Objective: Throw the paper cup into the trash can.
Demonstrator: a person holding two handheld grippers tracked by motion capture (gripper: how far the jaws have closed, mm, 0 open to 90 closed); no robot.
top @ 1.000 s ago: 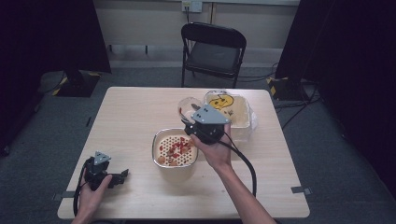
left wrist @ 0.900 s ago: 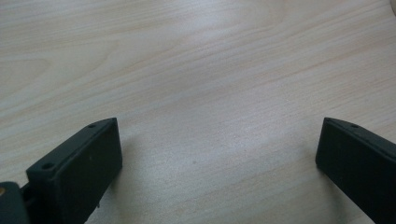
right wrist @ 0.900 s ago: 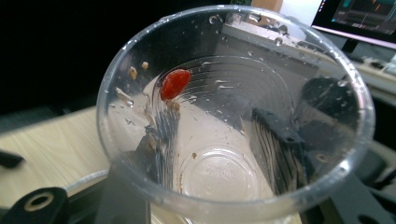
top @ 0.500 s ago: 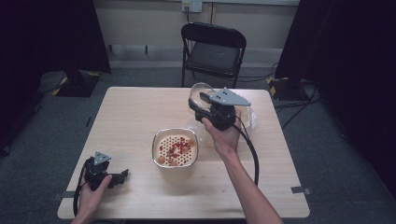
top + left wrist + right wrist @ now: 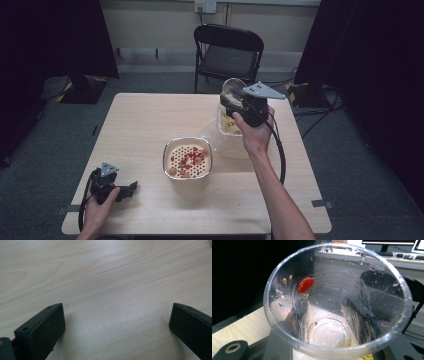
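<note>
Holding: the right gripper has its jaws clamped on a clear plastic cup, lifted above the far right part of the table
Cup contents: one red bit stuck to the inner wall, small crumbs and droplets around it
Left gripper: resting at the near left corner, jaws spread wide with only bare wood between them
Strainer bowl: mid-table, a perforated insert carrying red and tan pieces, well apart from both grippers
Clear container: just under the raised cup, partly hidden by the right hand
Black chair: beyond the far edge
</note>
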